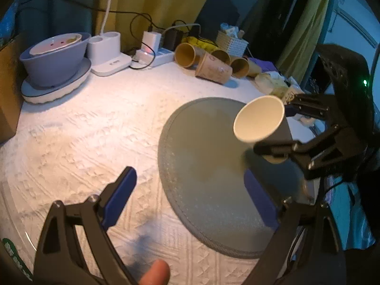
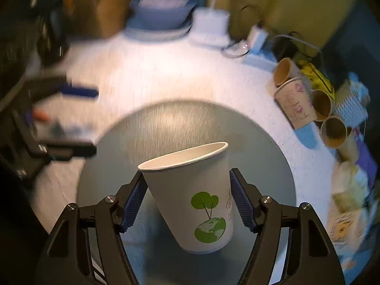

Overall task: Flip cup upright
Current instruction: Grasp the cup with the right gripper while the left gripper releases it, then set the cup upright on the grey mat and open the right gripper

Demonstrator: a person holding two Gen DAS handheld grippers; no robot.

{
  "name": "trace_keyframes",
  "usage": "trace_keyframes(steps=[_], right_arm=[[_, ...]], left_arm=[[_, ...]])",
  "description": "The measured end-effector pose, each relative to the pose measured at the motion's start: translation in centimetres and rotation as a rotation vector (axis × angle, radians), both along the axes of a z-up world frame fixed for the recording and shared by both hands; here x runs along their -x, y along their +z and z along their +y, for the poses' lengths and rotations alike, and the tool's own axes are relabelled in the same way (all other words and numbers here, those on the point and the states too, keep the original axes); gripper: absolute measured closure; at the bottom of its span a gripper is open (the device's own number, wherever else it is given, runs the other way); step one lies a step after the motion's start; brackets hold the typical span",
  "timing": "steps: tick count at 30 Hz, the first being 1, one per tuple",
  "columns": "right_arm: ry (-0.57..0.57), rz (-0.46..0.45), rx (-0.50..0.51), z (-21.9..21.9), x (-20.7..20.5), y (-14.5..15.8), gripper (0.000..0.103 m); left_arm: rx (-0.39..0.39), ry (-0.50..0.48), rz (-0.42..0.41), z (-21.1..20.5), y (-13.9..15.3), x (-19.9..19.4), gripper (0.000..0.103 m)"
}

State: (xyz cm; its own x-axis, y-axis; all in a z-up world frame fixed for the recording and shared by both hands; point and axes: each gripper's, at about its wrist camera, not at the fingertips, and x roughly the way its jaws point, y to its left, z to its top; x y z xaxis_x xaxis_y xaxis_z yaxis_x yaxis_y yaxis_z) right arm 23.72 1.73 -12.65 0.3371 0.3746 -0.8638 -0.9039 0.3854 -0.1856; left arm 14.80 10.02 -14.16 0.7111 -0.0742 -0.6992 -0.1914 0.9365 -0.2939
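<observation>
Paper cup: pinched in right tongs, mouth tilted up above grey mat, ready for setting down; left tongs spread, idle.

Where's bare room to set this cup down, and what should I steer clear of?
The round grey mat under the cup is bare. The white cloth between the mat and the bowl is also free. Crowded: the lying paper cups and power strip along the back.
</observation>
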Motion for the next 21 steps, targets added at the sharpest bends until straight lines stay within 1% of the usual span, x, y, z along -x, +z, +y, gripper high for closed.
trace_keyframes(steps=[3, 5, 8, 11, 16, 21], right_arm=[[-0.090, 0.015, -0.179, -1.5, -1.3, 0.6, 0.031], [-0.148, 0.029, -0.287, -2.7, -1.5, 0.6, 0.030], [-0.222, 0.037, -0.418, -4.5, -1.8, 0.4, 0.030], [-0.275, 0.065, -0.516, -6.1, -2.0, -0.1, 0.030], [-0.317, 0.076, -0.568, -7.7, -1.6, -0.9, 0.029], [-0.341, 0.059, -0.568, -9.2, -0.5, -1.4, 0.029]], left_arm=[[-0.010, 0.016, -0.010, -0.1, 0.3, 0.0, 0.010], [-0.021, 0.018, -0.018, -0.4, 0.6, 0.0, 0.010], [-0.032, 0.010, -0.036, -1.0, 1.2, -0.2, 0.010], [-0.036, 0.003, -0.040, -1.6, 1.5, -0.4, 0.010], [-0.047, -0.015, -0.039, -2.9, 1.7, -0.7, 0.010], [-0.052, -0.026, -0.049, -3.9, 2.1, -0.7, 0.010]])
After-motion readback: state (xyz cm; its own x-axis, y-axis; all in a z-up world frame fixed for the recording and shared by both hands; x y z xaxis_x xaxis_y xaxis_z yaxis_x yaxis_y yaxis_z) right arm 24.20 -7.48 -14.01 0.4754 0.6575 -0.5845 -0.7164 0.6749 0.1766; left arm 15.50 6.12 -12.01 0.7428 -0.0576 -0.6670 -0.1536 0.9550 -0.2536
